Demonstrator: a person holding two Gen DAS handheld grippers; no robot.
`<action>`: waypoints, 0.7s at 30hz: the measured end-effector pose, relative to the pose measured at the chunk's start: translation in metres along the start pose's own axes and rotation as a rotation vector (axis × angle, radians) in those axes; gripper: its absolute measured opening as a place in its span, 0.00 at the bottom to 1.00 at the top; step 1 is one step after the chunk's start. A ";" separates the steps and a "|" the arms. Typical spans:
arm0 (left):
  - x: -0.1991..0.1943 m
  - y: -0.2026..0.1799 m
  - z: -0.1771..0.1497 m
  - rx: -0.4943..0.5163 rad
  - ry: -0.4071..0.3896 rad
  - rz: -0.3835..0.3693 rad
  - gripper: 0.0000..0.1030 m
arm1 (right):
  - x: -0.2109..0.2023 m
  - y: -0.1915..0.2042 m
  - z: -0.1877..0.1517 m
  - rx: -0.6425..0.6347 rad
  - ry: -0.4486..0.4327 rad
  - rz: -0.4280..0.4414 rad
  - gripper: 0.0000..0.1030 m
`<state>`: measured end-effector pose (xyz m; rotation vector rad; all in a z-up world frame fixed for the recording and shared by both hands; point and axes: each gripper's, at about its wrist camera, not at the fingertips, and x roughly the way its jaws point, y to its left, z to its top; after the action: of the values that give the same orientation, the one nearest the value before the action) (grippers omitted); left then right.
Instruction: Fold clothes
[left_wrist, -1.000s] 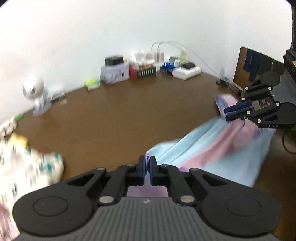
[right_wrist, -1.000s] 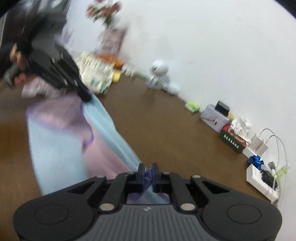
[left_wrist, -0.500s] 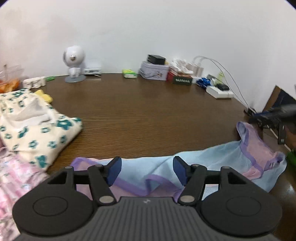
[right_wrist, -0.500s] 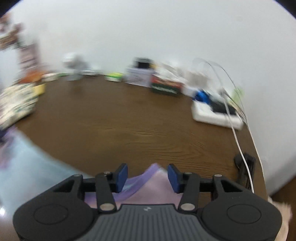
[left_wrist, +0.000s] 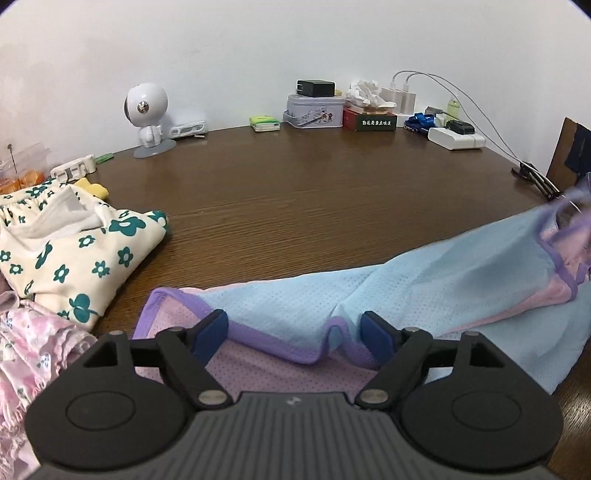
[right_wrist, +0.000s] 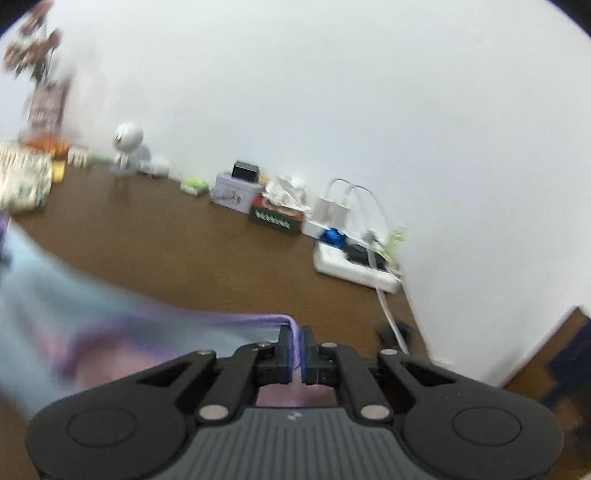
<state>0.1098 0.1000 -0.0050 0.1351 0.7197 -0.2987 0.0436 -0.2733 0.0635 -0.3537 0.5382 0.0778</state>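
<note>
Right gripper (right_wrist: 295, 354) reclamped; garment (left_wrist: 369, 295) crosswise.

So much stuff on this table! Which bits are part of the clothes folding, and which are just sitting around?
Part of the job:
- blue and pink garment
- left gripper, open over it
- right gripper, shut on its purple trim
- folded flowered garment

Just lying about:
- white astronaut figure
- tin box
- tissue box
- power strip
</note>
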 end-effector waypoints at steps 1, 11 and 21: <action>0.000 0.000 0.001 -0.004 0.003 0.002 0.78 | -0.005 0.002 -0.014 -0.001 0.032 0.002 0.03; -0.021 -0.010 0.014 -0.079 0.024 -0.046 0.74 | -0.027 -0.006 -0.032 0.145 0.048 0.147 0.31; -0.033 -0.037 0.008 -0.105 0.032 -0.006 0.74 | -0.001 -0.019 -0.041 0.289 0.079 -0.017 0.29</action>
<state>0.0801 0.0706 0.0223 0.0385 0.7663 -0.2649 0.0257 -0.3054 0.0367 -0.0791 0.6157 -0.0305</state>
